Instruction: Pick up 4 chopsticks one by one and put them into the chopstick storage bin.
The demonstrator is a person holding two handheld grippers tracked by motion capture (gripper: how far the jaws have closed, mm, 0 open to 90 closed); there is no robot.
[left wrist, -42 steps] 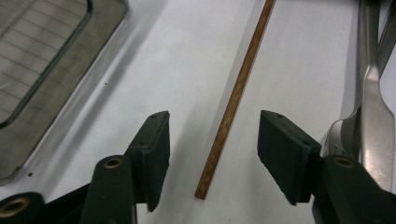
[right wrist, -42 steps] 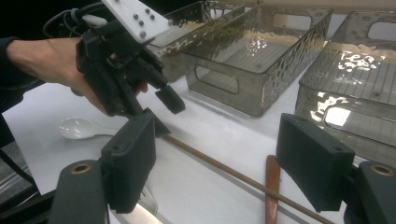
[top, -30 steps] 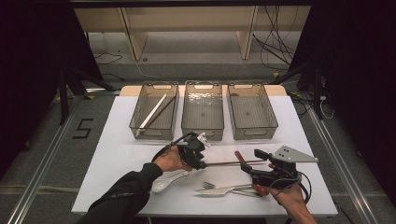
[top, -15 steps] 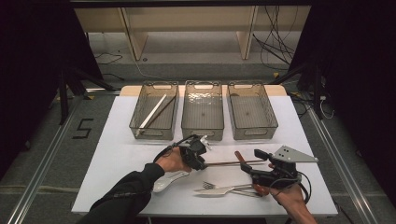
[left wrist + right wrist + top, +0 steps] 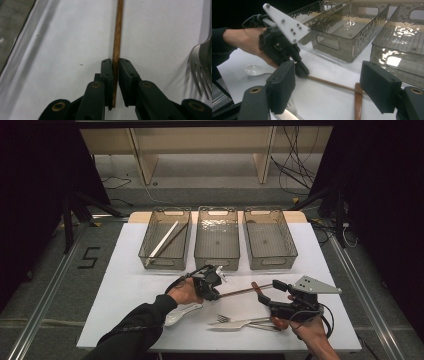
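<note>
The left gripper (image 5: 214,287) has just been closing, and its two black jaws now pinch a thin brown chopstick (image 5: 117,42) between their pads. In the left gripper view the stick's near end sits just inside the jaws and the rest runs straight away from them over the white table (image 5: 125,285). From above, the left gripper lies low on the table in front of the middle bin (image 5: 216,262), and the chopstick (image 5: 240,291) stretches from it to the person's right, toward the other tool.

The right gripper (image 5: 272,292) has its jaws standing wide apart, with nothing pressed between them. In the right gripper view the chopstick (image 5: 332,84) passes across the gap between the two jaws, lying on the table beyond them, and a second wooden handle (image 5: 358,102) comes up to meet its far end. The left gripper (image 5: 301,70) shows there too, clamped on the stick's other end.

Near the left hand a white spoon (image 5: 177,316) rests on the table. A metal fork (image 5: 235,321) lies below the chopstick, close to the right hand. Further back stand three clear bins in a row; the left bin (image 5: 150,245) holds two sticks (image 5: 165,240) leaning diagonally, and the right bin (image 5: 290,245) is well apart from both grippers.
</note>
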